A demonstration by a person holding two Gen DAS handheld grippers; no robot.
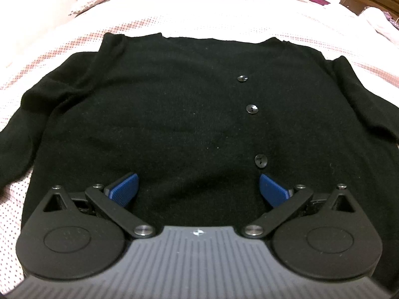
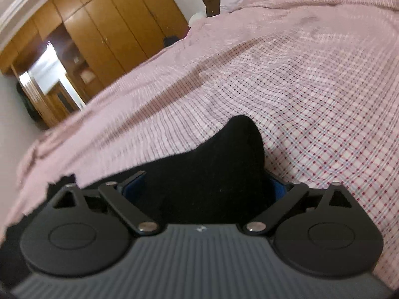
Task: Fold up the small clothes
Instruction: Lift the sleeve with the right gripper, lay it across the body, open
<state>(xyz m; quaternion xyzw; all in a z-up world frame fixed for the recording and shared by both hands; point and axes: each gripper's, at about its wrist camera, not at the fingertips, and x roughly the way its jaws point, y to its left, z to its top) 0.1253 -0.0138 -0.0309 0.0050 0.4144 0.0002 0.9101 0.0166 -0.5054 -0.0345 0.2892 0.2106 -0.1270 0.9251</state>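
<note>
A black knit cardigan point(image 1: 174, 114) is spread flat on the checked bedsheet point(image 1: 199, 22), round buttons point(image 1: 251, 109) at 1 o'clock. The left gripper point(image 1: 199, 186) is held apart above its hem. A soft cardigan fold point(image 2: 224, 164) is seen between the right gripper point(image 2: 202, 189)'s wide-set pads; contact cannot be told.

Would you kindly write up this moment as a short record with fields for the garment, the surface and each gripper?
garment: black cardigan, spread flat, front up, three buttons visible, not yet folded
surface: bed with checked sheet
left gripper: open, over the cardigan's near edge, nothing between its pads
right gripper: jaws wide, a fold of black fabric bunched between them; pads mostly hidden, so a grip cannot be confirmed
background: wooden wardrobe beyond the bed
</note>
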